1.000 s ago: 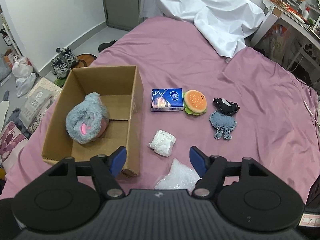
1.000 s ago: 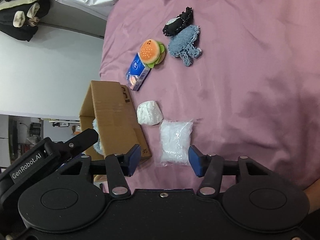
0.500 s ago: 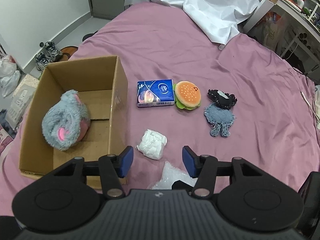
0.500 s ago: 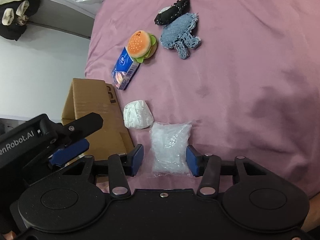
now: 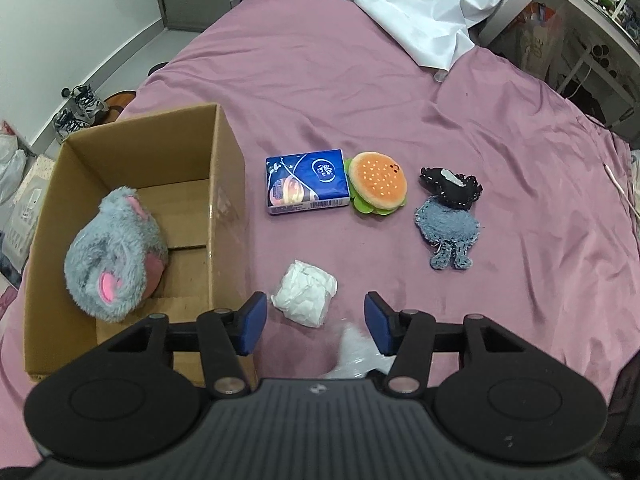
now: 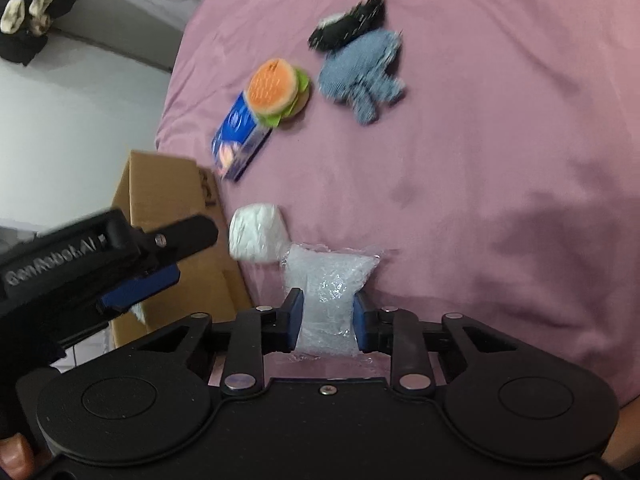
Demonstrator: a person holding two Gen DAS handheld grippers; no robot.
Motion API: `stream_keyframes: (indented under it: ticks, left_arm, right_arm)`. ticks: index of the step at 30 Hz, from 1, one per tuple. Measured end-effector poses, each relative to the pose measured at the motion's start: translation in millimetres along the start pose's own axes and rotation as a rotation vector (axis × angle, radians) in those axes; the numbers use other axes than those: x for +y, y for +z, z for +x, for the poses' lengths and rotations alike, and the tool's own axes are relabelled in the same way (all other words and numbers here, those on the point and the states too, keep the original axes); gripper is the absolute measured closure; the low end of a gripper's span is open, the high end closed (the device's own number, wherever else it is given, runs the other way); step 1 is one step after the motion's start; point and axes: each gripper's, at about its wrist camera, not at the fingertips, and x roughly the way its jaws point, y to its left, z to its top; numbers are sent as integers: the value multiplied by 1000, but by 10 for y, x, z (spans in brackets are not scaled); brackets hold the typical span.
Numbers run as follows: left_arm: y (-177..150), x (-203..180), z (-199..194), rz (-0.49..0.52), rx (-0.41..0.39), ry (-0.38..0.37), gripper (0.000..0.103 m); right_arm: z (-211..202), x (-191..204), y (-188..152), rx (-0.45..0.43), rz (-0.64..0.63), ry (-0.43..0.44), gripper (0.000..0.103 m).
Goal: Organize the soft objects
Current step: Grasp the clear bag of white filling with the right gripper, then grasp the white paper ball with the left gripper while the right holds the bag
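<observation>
Closing on the clear crinkly plastic bag of white filling [image 6: 330, 300], my right gripper [image 6: 326, 322] has its blue pads [image 6: 294, 320] pressed against the bag's near end, jaws narrowed to a small gap and squeezing the plastic in at the sides. The bag lies on the mauve bedsheet [image 6: 500, 160] with its long axis running straight away from me, the far end splayed wider than the pinched part.

My left gripper [image 5: 314, 322] stands about half open with nothing between the pads; it hovers over the sheet, the crumpled white tissue wad [image 5: 306, 298] just beyond and between its fingertips, not touched. A corner of the clear bag shows under its right finger.

Left of the wad stands the open brown cardboard box [image 5: 224, 184], its long side running away from me, its near right corner just beside the left finger. Inside it, against the left wall, sits a grey furry plush with pink ears [image 5: 116, 256]; the rest of the box floor is free.

Farther out on the sheet, in a row: a blue tissue pack [image 5: 306, 182], a round orange plush burger [image 5: 378, 188] touching its right end, then a denim doll with a black head [image 5: 450, 220], legs pointing toward me. Bare sheet lies to the right of the bag. A white cloth [image 5: 420, 8] is heaped at the far edge of the bed.
</observation>
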Motion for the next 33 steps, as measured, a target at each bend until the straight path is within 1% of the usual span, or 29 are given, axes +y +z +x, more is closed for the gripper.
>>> stream_keyframes:
  ticks: [5, 13, 18, 26, 31, 33]
  left_arm:
    - [20, -32, 85, 22, 14, 9, 50]
    - [44, -122, 231, 72, 38, 41, 50]
    - [56, -169, 302, 102, 46, 85, 50]
    - [65, -284, 434, 150, 55, 131, 50]
    - [95, -373, 515, 183, 58, 180, 50]
    - [108, -407, 532, 206, 54, 215, 51]
  right_arm:
    - [-86, -81, 59, -67, 30, -35, 77]
    - [-154, -161, 117, -131, 69, -70, 77]
    - [-207, -176, 127, -162, 79, -88, 77]
    - [-223, -185, 163, -175, 91, -103, 77]
    - [-282, -229, 186, -206, 111, -119, 77]
    - [-280, -232, 193, -205, 112, -119, 77]
